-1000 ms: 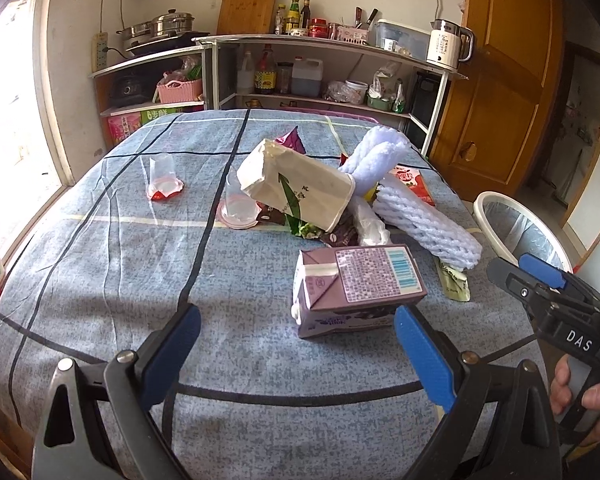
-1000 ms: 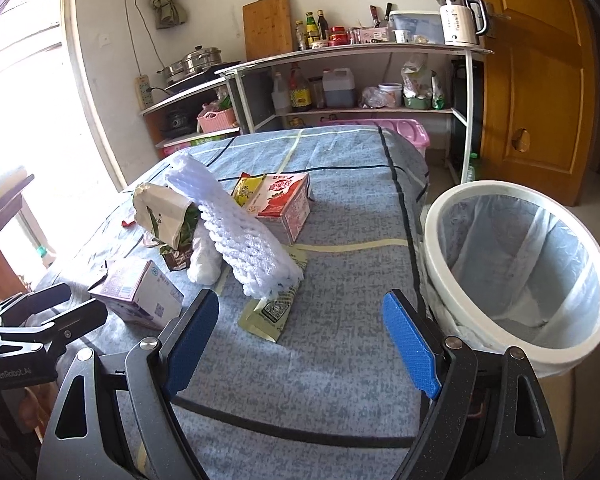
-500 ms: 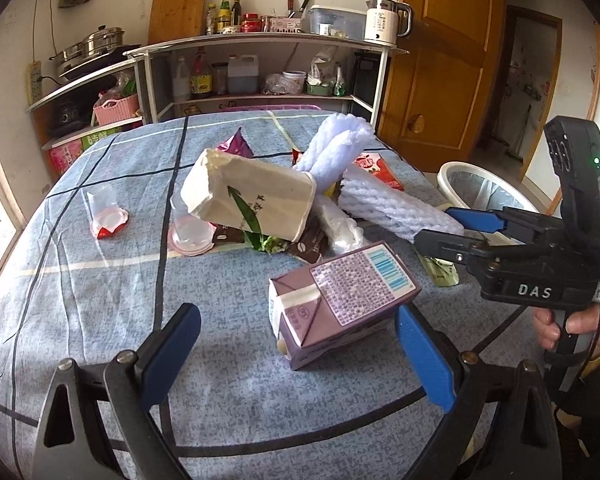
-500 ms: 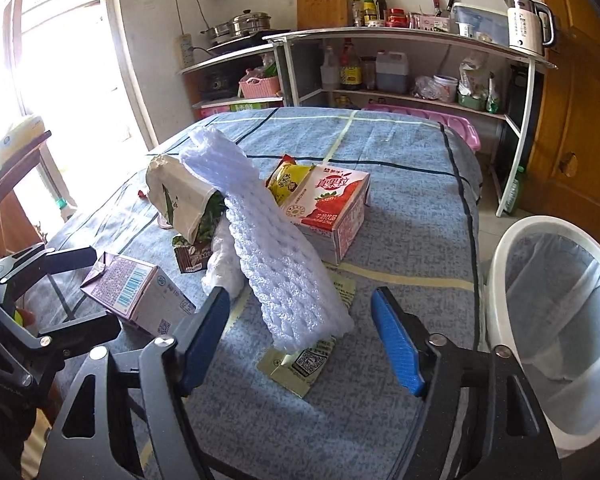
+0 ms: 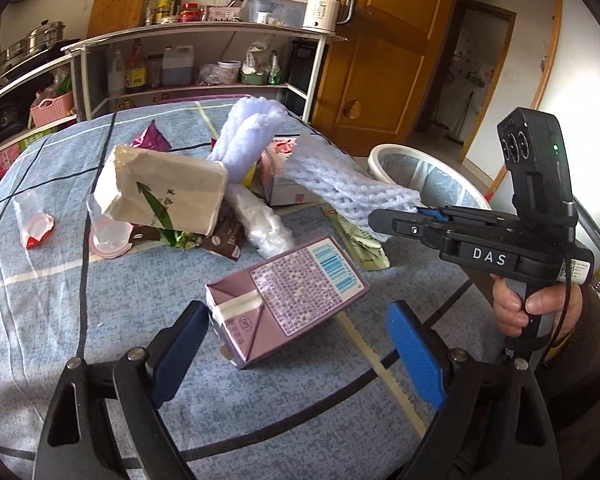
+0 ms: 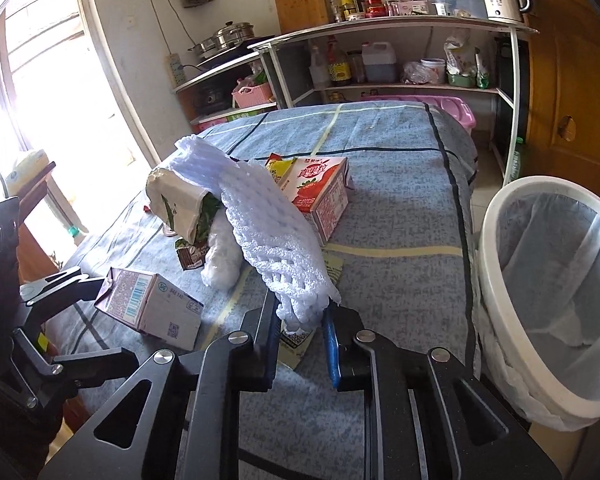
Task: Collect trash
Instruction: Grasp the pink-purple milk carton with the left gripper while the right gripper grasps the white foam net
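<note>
A pile of trash lies on the blue checked tablecloth (image 5: 60,320). My right gripper (image 6: 302,322) is shut on the near end of a white foam net sleeve (image 6: 260,216); it also shows in the left wrist view (image 5: 340,184), as does the gripper (image 5: 396,220). My left gripper (image 5: 296,354) is open, its blue pads either side of a purple milk carton (image 5: 296,292), which also shows in the right wrist view (image 6: 148,304). A cream paper bag (image 5: 164,188), a red strawberry carton (image 6: 320,196) and a clear plastic bag (image 5: 264,220) lie in the pile.
A white bin with a clear liner (image 6: 552,280) stands off the table's right edge. Small plastic cups (image 5: 32,220) and a pink lid (image 5: 108,236) lie to the left. A flat green wrapper (image 5: 360,240) lies under the foam. Kitchen shelves (image 5: 204,60) stand behind.
My right gripper moved forward and closed on the foam sleeve's end. My left gripper came closer to the purple carton, which now sits between its open pads.
</note>
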The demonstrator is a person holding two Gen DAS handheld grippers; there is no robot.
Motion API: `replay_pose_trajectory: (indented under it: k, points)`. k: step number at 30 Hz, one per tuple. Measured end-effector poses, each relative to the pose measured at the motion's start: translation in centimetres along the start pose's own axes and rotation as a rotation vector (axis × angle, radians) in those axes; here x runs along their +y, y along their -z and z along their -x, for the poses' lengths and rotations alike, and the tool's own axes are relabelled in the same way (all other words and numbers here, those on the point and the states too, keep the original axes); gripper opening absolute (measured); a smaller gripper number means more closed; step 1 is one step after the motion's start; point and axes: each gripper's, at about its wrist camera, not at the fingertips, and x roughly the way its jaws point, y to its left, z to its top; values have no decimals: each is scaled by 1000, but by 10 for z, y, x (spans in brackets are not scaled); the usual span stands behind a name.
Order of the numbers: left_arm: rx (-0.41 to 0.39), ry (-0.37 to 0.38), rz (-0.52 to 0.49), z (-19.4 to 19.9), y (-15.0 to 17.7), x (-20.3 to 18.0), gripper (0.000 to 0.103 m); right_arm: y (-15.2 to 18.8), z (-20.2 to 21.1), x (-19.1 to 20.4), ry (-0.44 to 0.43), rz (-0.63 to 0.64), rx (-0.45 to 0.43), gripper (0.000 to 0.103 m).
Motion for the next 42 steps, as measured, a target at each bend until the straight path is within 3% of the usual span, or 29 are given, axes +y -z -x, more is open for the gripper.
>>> replay_pose_trajectory:
  k: [5,12,15,20,27,34,42]
  points:
    - [-11,-97,-28,-2,-6,11,92,4,1,0,-4,-15,1,20]
    - [5,-30,-105,-11,-14,16,92,8,4,2,-13,-25,2,20]
    - [13,-10,-89,-18,-16,16,91,9,6,1,-7,-33,-2,20]
    - [21,39,-45,-27,-14,17,71,11,8,-2,-7,-47,-5,20]
    - [44,25,-3,-28,-3,15,50,14,14,-2,-18,-57,-25,20]
    - [33,-55,62,-25,3,17,44,17,18,-2,-25,-59,-36,20]
    - [34,-77,116,-23,3,17,39,18,23,-4,-25,-70,-49,20]
